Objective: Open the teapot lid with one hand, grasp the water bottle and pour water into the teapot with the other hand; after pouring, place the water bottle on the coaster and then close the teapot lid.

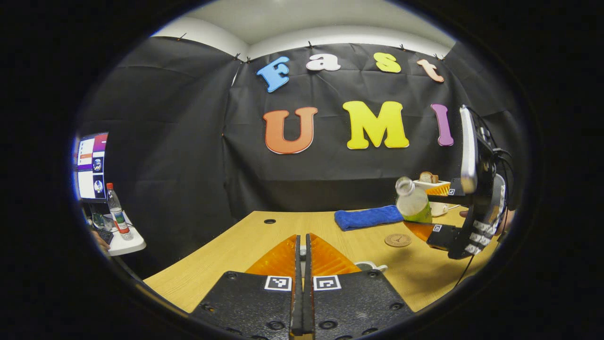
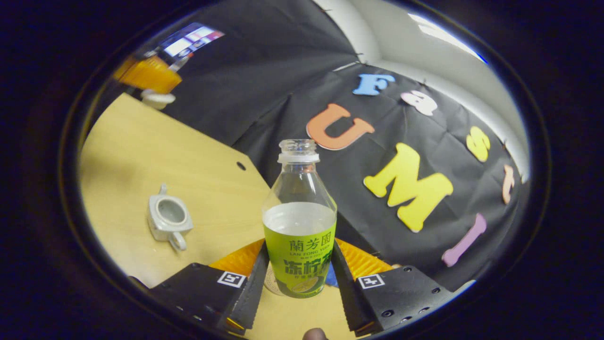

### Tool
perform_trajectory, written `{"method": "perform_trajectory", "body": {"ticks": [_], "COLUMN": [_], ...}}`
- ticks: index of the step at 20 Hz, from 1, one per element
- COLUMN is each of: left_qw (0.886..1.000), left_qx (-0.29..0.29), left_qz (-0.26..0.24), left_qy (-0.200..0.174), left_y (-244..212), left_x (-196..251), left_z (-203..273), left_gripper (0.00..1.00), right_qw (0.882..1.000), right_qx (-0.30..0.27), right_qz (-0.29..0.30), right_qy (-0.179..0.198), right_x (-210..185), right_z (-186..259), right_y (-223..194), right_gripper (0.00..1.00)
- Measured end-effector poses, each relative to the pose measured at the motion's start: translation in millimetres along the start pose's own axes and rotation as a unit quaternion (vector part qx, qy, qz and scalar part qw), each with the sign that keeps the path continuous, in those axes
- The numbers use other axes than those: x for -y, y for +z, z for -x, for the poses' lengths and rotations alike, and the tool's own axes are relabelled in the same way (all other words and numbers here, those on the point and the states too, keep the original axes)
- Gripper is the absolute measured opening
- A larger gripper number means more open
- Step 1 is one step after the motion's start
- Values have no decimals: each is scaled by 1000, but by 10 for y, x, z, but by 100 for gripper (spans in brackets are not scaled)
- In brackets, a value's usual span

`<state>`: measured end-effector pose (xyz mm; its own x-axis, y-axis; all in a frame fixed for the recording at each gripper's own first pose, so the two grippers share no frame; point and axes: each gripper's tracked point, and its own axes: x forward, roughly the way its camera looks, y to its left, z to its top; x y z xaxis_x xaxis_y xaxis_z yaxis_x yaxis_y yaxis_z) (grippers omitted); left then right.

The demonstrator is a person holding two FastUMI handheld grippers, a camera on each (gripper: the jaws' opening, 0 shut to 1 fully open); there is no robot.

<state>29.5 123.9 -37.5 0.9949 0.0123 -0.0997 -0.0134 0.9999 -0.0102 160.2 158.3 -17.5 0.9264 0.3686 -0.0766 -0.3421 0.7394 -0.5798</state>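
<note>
Black cloth walls close the booth behind a pale wooden table point(image 1: 264, 241) whose far edge, with a small round hole at 11 o'clock from my left fingers, meets the cloth; in my left gripper view the wood between those fingers and the far edge lies open. My left gripper point(image 1: 303, 264) has its jaws pressed together, and whether anything sits between them I cannot tell; a bit of the white teapot point(image 1: 371, 267) peeks out just beside them at 3 o'clock. My right gripper point(image 2: 299, 274) is pinching the water bottle point(image 2: 300, 222), both fingers pressed against its green label, cap off, water standing just above the label. That label carries writing I leave unread. From my left gripper view the bottle point(image 1: 411, 202) hangs tilted above the table at 2 o'clock, held in the right gripper point(image 1: 436, 217), with the round coaster point(image 1: 398, 240) lying on the wood below and slightly left of it and a blue towel point(image 1: 368, 217) beyond, near the far edge. Off the table at 9 o'clock stands a capped bottle point(image 1: 117, 212) on a small white shelf, a lit screen behind it. My right gripper view adds the teapot point(image 2: 168, 217) at 9 o'clock, lid off, its mouth open, with bare wood all around it, and the left gripper point(image 2: 148, 74) far off at 11 o'clock with a white piece hanging under it.
</note>
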Motion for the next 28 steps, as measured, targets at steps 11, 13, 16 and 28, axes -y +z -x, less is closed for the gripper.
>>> {"method": "perform_trajectory", "body": {"ticks": [11, 13, 16, 28], "left_qw": [1000, 1000, 1000, 999], "left_qx": [0, -1, -2, 2], "left_qz": [-6, -8, -10, -1], "left_qy": [-14, -11, -8, -43], "left_y": [3, -6, -30, -179], "left_x": [168, 141, 127, 457], "left_z": [30, 43, 58, -102], "left_gripper": [3, 2, 3, 3], "right_qw": [954, 949, 947, 941], "right_qx": [-54, -59, -68, -51], "right_qz": [-292, -308, -312, -335], "right_qy": [32, 35, 26, -10], "right_x": [288, 212, 189, 375], "right_z": [-933, -1026, -1100, -643], "right_y": [-649, -770, -920, -828], "right_gripper": [71, 71, 71, 98]}}
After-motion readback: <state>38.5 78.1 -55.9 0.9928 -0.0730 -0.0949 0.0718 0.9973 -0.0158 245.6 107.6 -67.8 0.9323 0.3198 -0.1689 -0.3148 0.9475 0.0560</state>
